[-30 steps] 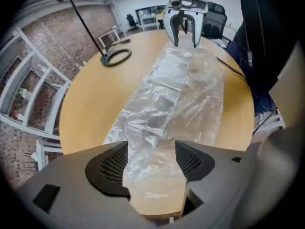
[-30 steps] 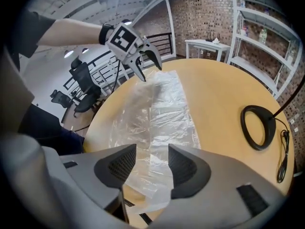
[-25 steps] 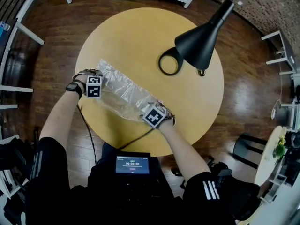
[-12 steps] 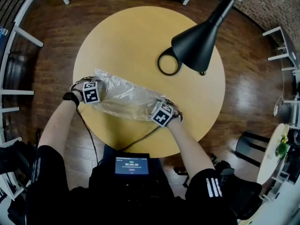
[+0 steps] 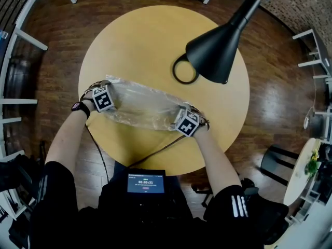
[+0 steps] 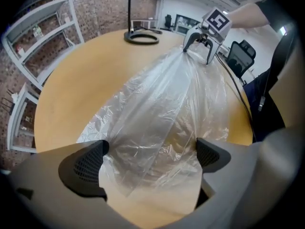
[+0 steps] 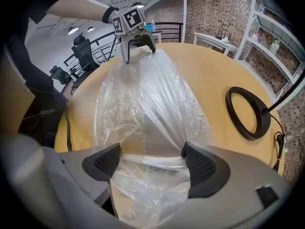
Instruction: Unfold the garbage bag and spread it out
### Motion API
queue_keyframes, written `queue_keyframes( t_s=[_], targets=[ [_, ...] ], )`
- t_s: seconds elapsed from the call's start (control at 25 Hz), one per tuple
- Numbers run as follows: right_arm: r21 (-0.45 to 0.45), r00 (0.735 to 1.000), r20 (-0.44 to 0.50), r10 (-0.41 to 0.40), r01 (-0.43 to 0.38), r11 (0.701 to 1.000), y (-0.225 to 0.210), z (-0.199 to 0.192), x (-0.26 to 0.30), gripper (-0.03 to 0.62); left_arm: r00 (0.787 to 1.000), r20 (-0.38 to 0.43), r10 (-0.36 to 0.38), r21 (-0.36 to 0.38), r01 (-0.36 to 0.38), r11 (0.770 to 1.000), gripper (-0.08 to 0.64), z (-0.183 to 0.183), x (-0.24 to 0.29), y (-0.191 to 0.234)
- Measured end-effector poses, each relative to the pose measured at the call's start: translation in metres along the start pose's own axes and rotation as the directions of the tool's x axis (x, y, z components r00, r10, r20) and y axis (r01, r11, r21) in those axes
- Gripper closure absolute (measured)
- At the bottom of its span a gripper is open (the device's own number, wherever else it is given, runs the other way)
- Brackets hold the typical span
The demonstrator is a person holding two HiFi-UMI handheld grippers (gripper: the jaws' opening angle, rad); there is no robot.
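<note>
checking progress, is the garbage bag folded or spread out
Partly spread: the garbage bag lies stretched lengthwise on the table, with a fold line along it.

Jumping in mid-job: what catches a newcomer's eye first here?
A clear garbage bag lies stretched across the near half of the round wooden table, with the left gripper at one end and the right gripper at the other. Both have just been opening their jaws, the film between them unpinched. A black lamp looms over the table's far right.
</note>
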State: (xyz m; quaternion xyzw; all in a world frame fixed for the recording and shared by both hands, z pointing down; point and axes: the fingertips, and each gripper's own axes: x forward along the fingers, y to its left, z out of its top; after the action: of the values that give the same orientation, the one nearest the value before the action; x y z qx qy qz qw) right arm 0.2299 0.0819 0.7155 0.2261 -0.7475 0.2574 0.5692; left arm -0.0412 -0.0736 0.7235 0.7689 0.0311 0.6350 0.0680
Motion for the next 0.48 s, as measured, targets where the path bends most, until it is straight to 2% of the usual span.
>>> queue_keyframes(
  t_s=[0.16, 0.36, 0.48],
  targets=[
    [-0.004, 1.000, 0.015, -0.002, 0.002, 1.000, -0.001, 0.000, 0.000, 0.126, 1.000, -0.005, 0.005, 0.005, -0.005, 1.000, -0.046, 0.001, -0.001, 0.000],
    [0.006, 0.998, 0.058, -0.021, 0.020, 1.000, 0.002, 0.005, -0.009, 0.126, 0.996, 0.028, 0.083, 0.090, -0.086, 0.992, -0.044, 0.005, -0.015, 0.000],
    [0.023, 0.989, 0.133, -0.056, 0.054, 0.998, 0.006, 0.020, -0.027, 0.126, 0.993, 0.056, 0.106, 0.122, -0.112, 0.986, -0.044, 0.006, -0.037, -0.007]
  ],
)
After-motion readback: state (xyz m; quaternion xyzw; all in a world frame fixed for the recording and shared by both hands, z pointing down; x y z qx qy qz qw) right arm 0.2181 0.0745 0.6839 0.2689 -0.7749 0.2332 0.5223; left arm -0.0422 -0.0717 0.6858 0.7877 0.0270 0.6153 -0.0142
